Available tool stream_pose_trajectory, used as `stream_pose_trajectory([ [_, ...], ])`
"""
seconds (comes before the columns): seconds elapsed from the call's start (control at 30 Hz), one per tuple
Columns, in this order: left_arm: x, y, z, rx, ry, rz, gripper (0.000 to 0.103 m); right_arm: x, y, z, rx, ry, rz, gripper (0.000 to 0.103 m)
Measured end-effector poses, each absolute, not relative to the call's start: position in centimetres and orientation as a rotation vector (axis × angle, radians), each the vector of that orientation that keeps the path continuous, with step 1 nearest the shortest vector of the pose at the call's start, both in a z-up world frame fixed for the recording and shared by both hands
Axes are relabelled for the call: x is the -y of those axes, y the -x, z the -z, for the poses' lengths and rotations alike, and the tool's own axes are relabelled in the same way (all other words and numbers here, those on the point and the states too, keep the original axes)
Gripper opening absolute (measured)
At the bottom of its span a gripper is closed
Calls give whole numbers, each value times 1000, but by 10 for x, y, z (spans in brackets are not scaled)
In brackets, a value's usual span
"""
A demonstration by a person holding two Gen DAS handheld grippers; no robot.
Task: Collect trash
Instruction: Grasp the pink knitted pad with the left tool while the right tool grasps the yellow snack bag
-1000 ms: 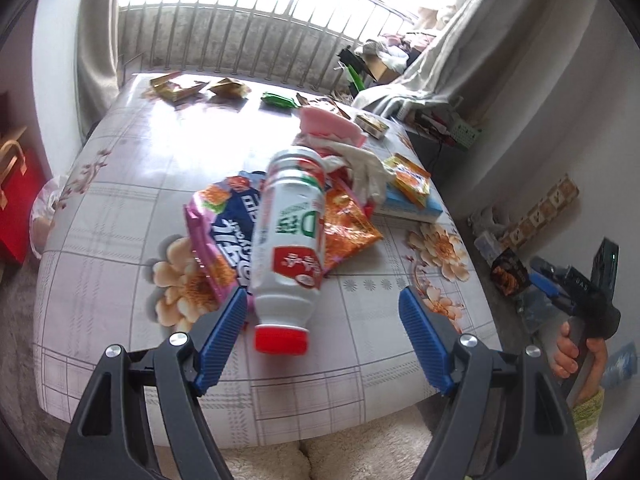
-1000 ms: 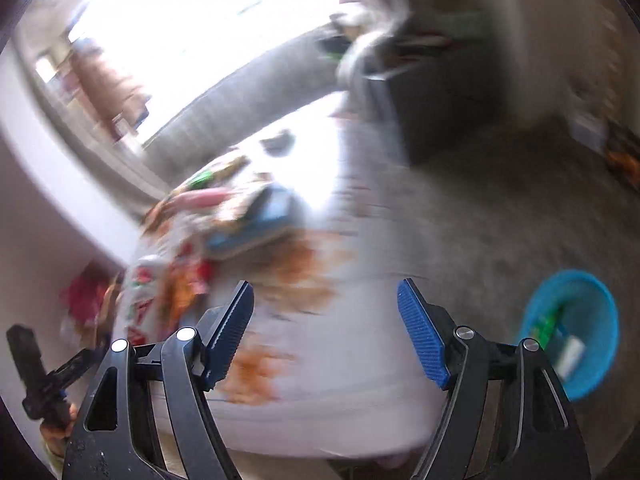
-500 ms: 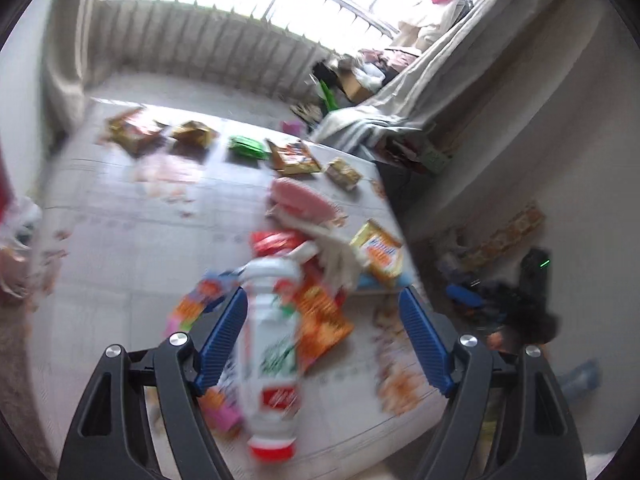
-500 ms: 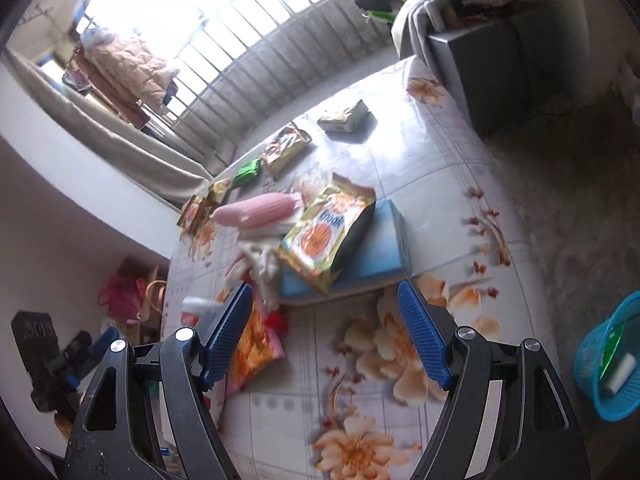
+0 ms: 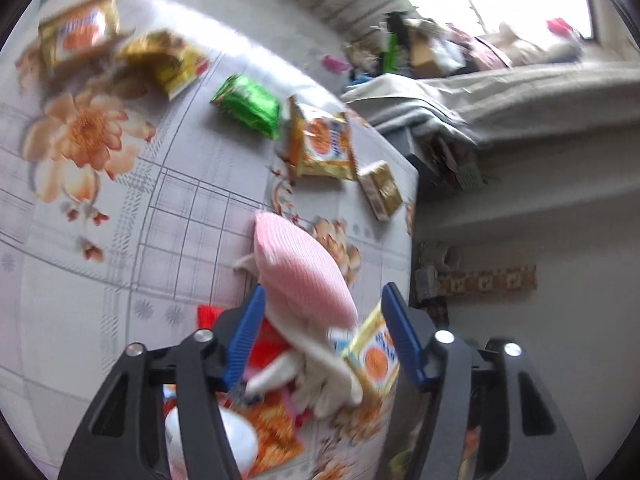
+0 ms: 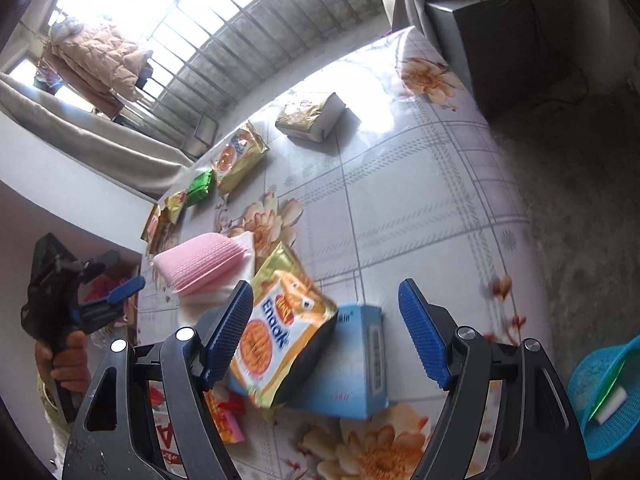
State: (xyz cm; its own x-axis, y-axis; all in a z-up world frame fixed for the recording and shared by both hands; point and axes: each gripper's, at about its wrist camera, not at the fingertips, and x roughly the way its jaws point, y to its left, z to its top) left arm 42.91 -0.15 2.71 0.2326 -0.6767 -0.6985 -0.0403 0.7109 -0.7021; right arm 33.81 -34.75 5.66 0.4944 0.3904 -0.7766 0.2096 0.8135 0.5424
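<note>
Left gripper (image 5: 320, 332) narrowing but unclamped; right gripper (image 6: 326, 332) spread wide.

The right gripper (image 6: 326, 330) hung open over a yellow snack packet (image 6: 276, 336) lying on a blue box (image 6: 352, 364).

Floral, checked tablecloth (image 6: 420, 184) — pink ribbed pouch (image 6: 196, 264), perhaps; green wrapper (image 5: 246, 106).
</note>
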Motion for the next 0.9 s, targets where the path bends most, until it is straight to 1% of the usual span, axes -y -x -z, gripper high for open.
stream_pose_trajectory([
  [0.17,9,-449,-6,-1333,678,452,53,350,-354,-47,-1091,-625,-131,69],
  [0.3,12,-455,3,-1354,665,445,45,347,-363,-39,-1115,-616,-154,65],
  [0.37,14,-459,4,-1347,656,451,43,344,-368,-35,-1124,-606,-161,63],
  [0.43,15,-461,6,-1345,653,461,39,342,-370,-31,-1134,-588,-162,58],
  [0.5,16,-461,8,-1347,651,469,38,343,-371,-29,-1135,-586,-161,51],
  [0.63,17,-462,10,-1347,652,477,36,344,-371,-28,-1129,-590,-168,40],
  [0.7,18,-462,10,-1346,653,480,35,345,-369,-28,-1127,-583,-167,30],
  [0.73,18,-462,10,-1347,654,483,34,345,-368,-28,-1127,-581,-167,28],
  [0.8,19,-462,10,-1344,655,492,33,345,-367,-28,-1125,-580,-167,16],
  [0.9,18,-461,8,-1341,665,502,32,349,-364,-30,-1113,-584,-162,6],
])
